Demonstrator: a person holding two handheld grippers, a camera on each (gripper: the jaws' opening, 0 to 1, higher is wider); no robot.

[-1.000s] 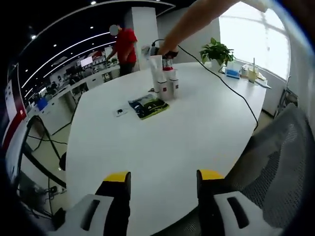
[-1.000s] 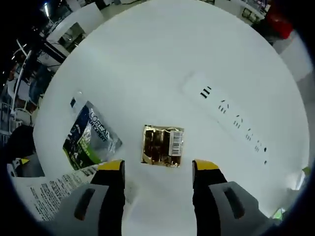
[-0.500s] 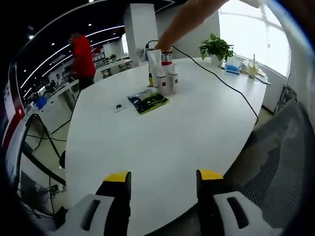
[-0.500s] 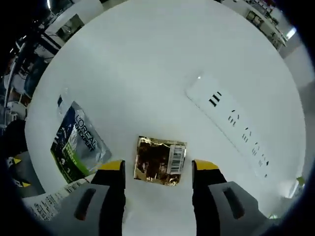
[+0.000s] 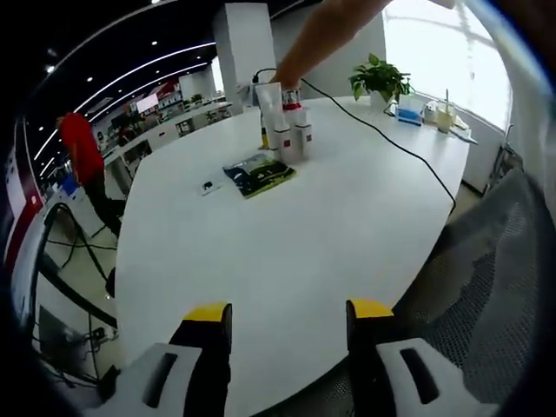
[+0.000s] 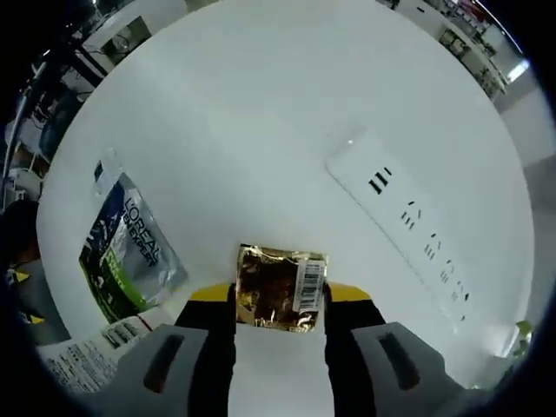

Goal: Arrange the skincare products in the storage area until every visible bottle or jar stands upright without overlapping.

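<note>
In the left gripper view, several white bottles and a tube (image 5: 282,130) stand together at the far side of the white table (image 5: 287,234). A person's arm (image 5: 330,35) reaches down to them. My left gripper (image 5: 288,313) hangs open over the near table edge, holding nothing. In the right gripper view, a gold sachet (image 6: 280,287) with a barcode lies flat on the table. My right gripper (image 6: 280,295) has its jaws pressed against the sachet's two sides. A green and blue sachet pack (image 6: 122,248) lies to its left, also seen as the pack (image 5: 259,174).
A white power strip (image 6: 408,234) lies right of the gold sachet, and a printed white tube (image 6: 87,356) is at the lower left. A black cable (image 5: 408,152) crosses the table. A potted plant (image 5: 380,80), a mesh chair (image 5: 486,287) and a person in red (image 5: 78,143) are nearby.
My right gripper's jaws have closed inward onto the gold sachet's sides. The person in red has walked left behind the table. My left gripper stays open and holds nothing.
</note>
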